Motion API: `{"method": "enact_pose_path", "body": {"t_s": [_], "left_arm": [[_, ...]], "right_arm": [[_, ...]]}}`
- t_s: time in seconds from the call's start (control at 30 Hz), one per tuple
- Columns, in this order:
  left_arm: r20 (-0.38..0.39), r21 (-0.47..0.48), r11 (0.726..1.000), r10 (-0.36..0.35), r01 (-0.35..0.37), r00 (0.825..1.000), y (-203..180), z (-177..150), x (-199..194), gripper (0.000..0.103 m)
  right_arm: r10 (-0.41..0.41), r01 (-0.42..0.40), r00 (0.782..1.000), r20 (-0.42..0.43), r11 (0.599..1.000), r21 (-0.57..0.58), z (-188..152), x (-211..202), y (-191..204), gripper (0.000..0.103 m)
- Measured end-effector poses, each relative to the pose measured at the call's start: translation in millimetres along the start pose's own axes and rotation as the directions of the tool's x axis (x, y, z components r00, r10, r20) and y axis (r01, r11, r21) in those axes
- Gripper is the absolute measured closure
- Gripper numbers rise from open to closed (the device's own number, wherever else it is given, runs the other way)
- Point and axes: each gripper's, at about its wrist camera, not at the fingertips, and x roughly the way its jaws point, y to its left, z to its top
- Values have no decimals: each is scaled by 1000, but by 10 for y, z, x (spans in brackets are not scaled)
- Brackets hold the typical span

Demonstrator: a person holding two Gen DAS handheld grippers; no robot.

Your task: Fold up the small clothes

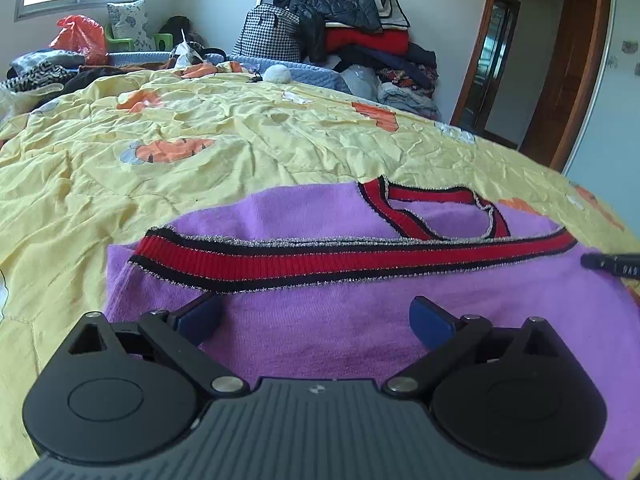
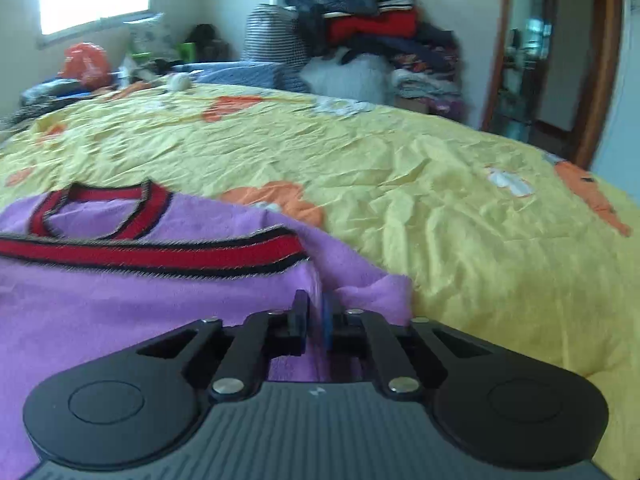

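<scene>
The yellow quilt (image 1: 248, 148) with its orange cartoon prints covers the whole bed, and on its near part lies the purple knit sweater (image 1: 320, 320), already doubled so its red-and-black striped hem (image 1: 320, 258) runs across just below the matching V-neck collar (image 1: 436, 212).

My right gripper (image 2: 316, 312) is pinched shut on the sweater's right-hand fold, a ridge of purple knit squeezed between the two fingers. My left gripper (image 1: 316, 316) stands spread wide, low over the purple cloth near its left side, fingertips (image 1: 432, 316) gripping nothing — whether they touch the knit I cannot tell.

To do this step well, I judge I should bring my left fingers down on the left edge level with where my right holds, take both layers together, and only then lift and carry the two sides as one, keeping the striped hem straight so the fold lands square. Pulling with the right alone would probably drag the sweater askew across the quilt.

The right wrist view, somewhat blurred, shows the pinch itself and the loose flap of purple (image 2: 376, 292) beside it — neither appears in the left view. The left wrist view instead shows the hem's full run and its left end, sharply, plus a dark finger tip (image 1: 612, 264) at its right margin, likely my other gripper
</scene>
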Motion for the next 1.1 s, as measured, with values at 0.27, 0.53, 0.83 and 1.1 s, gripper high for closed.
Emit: {"method": "enact_pose_path", "body": {"t_s": [0.27,0.53,0.83,1.1], "left_arm": [[-6,24,1000,19,-19,1000,-32,-9,17,1],[-6,30,999,14,-14,1000,-44,-4,35,0],[-19,55,997,-58,59,998,28,-59,-271,0],[-19,24,992,-124,125,992,291,-314,-919,0]], "right_arm": [[109,-99,990,86,989,-113,-72,-276,788,29],[19,-16,1000,-20,989,146,-144,-5,-63,0],[-61,62,998,-13,987,146,-289,-168,-115,0],[156,-172,982,110,973,151,-290,-472,-404,0]]}}
